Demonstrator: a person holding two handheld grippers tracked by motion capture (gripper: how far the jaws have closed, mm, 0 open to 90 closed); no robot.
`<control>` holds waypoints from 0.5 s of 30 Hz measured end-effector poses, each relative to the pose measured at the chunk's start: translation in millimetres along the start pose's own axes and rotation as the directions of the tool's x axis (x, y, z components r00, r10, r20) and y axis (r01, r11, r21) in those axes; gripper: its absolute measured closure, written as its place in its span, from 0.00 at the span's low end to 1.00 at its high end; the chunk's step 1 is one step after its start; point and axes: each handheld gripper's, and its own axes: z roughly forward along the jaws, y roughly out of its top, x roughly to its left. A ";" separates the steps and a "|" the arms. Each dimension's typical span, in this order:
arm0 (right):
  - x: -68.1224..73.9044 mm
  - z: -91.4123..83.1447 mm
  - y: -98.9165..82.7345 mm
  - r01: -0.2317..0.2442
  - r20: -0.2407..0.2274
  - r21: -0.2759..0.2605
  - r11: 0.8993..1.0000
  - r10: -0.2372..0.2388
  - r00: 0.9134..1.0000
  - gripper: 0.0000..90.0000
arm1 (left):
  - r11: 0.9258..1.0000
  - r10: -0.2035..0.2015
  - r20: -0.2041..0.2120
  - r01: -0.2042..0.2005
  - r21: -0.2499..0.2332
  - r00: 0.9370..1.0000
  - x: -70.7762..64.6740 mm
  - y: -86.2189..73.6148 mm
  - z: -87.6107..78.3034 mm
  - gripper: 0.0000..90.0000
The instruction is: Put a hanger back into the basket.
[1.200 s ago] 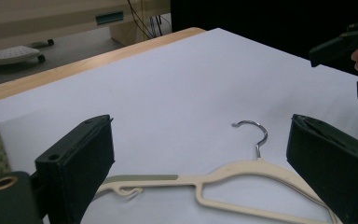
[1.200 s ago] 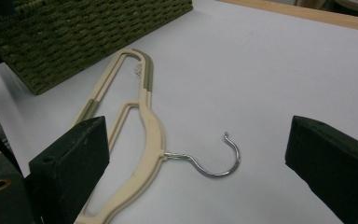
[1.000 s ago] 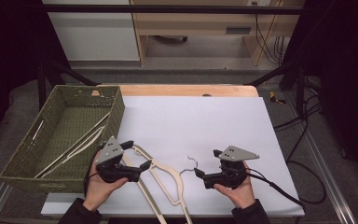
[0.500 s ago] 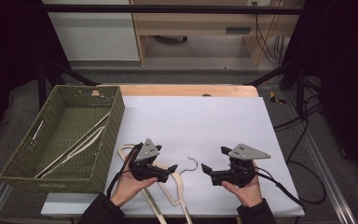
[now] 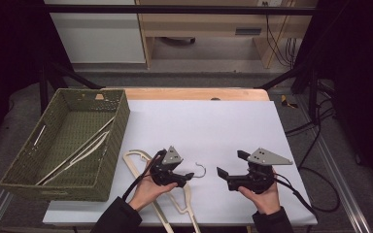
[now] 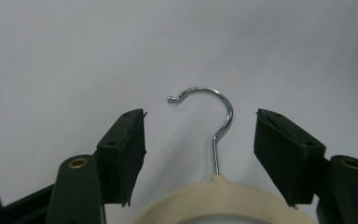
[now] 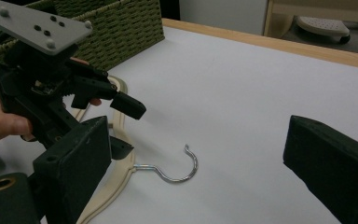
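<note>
Nearest the person, the left gripper (image 5: pixel 187 178) straddles a cream hanger's (image 6: pixel 219 198) neck, jaws closing but not yet touching. Pinch squarely below the chrome hook (image 6: pixel 214 116). Right gripper (image 5: pixel 223 175) waits wide open; beyond lies the green basket (image 5: pixel 116 121).

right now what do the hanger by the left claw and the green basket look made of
Cream hanger: body probably painted wood or plastic, smooth and matte; its curved hook is shiny chrome-like metal wire, catching highlights. Olive-green rectangular basket: woven fibre, likely wicker or paper rope, judging by the braided texture.
</note>
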 end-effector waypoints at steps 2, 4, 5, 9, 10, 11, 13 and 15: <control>-0.4 -0.1 -0.3 -0.003 0.002 0.000 1.000 0.003 1.000 0.09 | 1.000 -0.011 0.008 0.011 0.019 1.000 -0.1 -1.0 4.8 0.44; -0.4 -0.2 -0.3 -0.003 0.004 -0.001 1.000 0.003 1.000 0.09 | 0.999 -0.012 0.024 0.011 0.048 1.000 0.0 -1.7 8.2 0.50; -0.4 -0.3 -0.3 -0.002 0.002 -0.001 1.000 0.002 1.000 0.09 | 0.998 -0.007 0.025 0.005 0.059 1.000 -0.7 -2.2 10.1 0.53; -0.5 -0.1 -0.4 -0.003 0.004 0.001 1.000 0.003 1.000 0.09 | 0.995 -0.001 0.027 -0.002 0.096 1.000 -3.8 -4.0 18.0 0.64; -0.7 0.1 -0.5 -0.001 0.005 0.001 1.000 0.001 1.000 0.09 | 0.995 -0.003 0.026 0.000 0.103 1.000 -4.1 -4.6 20.2 0.67; -1.0 0.1 -0.8 0.003 0.001 0.004 1.000 -0.003 1.000 0.09 | 0.994 -0.006 0.031 0.002 0.107 1.000 -4.6 -5.4 22.5 0.69; -0.2 0.8 -0.9 -0.001 0.000 0.006 1.000 0.001 1.000 0.09 | 0.992 0.001 0.033 -0.005 0.127 0.999 -5.0 -6.2 25.7 0.74; -0.5 1.1 -1.2 0.005 -0.001 0.011 1.000 -0.005 1.000 0.09 | 0.991 -0.003 0.034 -0.001 0.133 0.999 -5.2 -7.0 28.1 0.78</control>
